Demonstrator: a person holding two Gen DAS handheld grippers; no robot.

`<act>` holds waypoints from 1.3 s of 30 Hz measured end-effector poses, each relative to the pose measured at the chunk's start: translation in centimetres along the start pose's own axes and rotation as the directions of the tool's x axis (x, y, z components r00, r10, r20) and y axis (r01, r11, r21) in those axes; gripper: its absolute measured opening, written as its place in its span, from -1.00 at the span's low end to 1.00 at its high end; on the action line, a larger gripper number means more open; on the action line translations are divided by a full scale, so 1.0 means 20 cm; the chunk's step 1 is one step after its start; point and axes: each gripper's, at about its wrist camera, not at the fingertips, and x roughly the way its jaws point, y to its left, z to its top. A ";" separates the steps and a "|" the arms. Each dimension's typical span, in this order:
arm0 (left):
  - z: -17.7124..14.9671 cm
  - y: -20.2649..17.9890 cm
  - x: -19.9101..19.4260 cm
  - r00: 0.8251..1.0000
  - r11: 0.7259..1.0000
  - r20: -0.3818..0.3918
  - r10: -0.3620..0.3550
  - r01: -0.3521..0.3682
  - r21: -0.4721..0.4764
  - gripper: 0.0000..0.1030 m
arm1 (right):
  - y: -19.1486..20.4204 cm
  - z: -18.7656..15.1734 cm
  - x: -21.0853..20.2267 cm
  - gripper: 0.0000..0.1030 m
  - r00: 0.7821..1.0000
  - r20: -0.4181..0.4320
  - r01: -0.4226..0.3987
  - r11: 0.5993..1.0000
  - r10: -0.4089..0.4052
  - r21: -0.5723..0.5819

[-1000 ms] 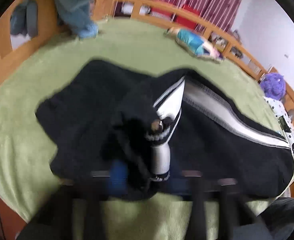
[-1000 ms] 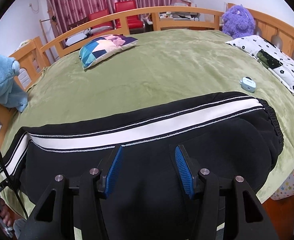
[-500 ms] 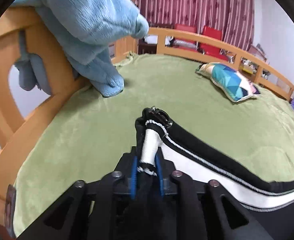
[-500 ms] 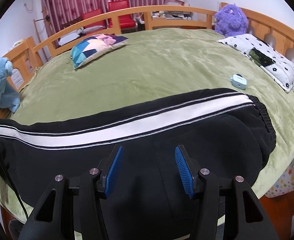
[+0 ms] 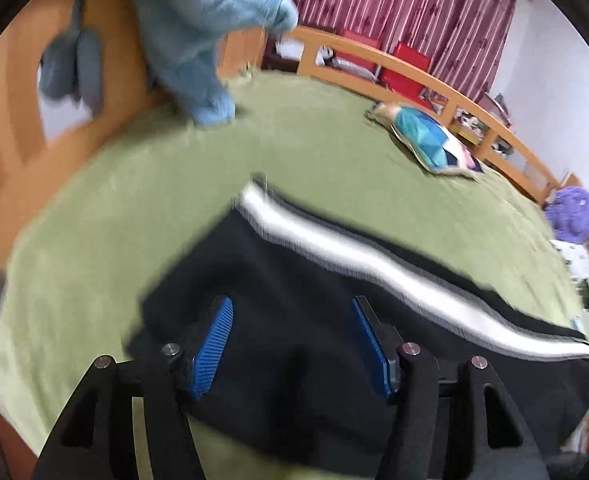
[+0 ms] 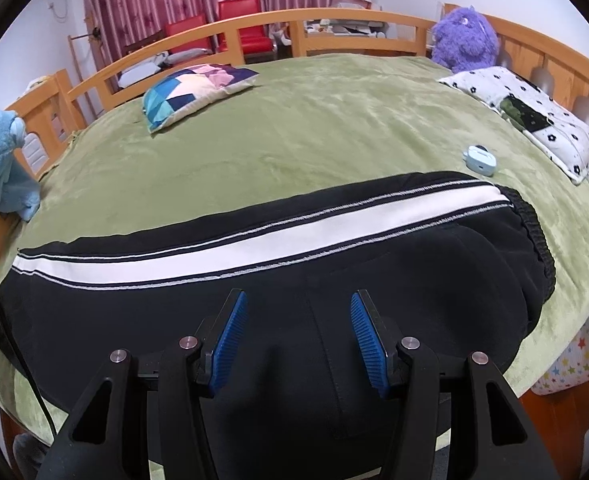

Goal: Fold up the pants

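Black pants [image 6: 294, 276] with a white side stripe lie flat, stretched lengthwise across the near part of the green bed, waistband at the right. In the left wrist view the pants [image 5: 294, 280] show their leg end, blurred by motion. My left gripper [image 5: 292, 344] is open and empty just above the leg end. My right gripper [image 6: 298, 336] is open and empty above the seat of the pants.
A blue plush toy [image 5: 206, 40] hangs on the wooden bed rail [image 6: 334, 24] at the left. A patchwork pillow [image 6: 194, 92], a purple plush [image 6: 464, 40], a dotted white pillow [image 6: 534, 120] and a small blue case [image 6: 479, 159] lie on the bed.
My left gripper has let go of the leg cuff it held and opened; the leg now lies flat on the bed. The right gripper has stayed open and nearly still.
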 end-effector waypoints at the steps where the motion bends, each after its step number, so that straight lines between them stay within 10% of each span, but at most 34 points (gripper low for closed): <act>1: -0.04 0.02 0.00 1.000 1.000 -0.011 -0.004 0.004 -0.002 0.13 | 0.00 -0.01 0.00 0.04 1.000 -0.001 -0.002 1.000 0.002 -0.003; 18: -0.08 0.33 0.25 0.998 0.976 -0.057 0.036 -0.047 -0.211 0.09 | 0.01 -0.04 0.07 0.04 0.998 -0.042 0.036 0.999 -0.036 0.013; 23: -0.03 0.33 0.17 0.999 0.987 0.022 0.039 -0.035 -0.155 -0.91 | 0.02 -0.05 0.09 0.04 0.997 -0.047 0.055 0.998 -0.055 0.008; 35: -0.16 0.40 0.03 0.996 0.979 -0.037 0.087 -0.092 -0.180 -0.89 | -0.06 -0.08 0.01 0.04 0.998 0.001 0.062 0.998 -0.062 0.022; 39: -0.18 0.35 0.07 0.984 0.973 -0.116 0.136 -0.155 -0.172 -0.46 | -0.16 -0.11 -0.04 0.04 0.997 0.022 0.073 0.996 -0.074 0.043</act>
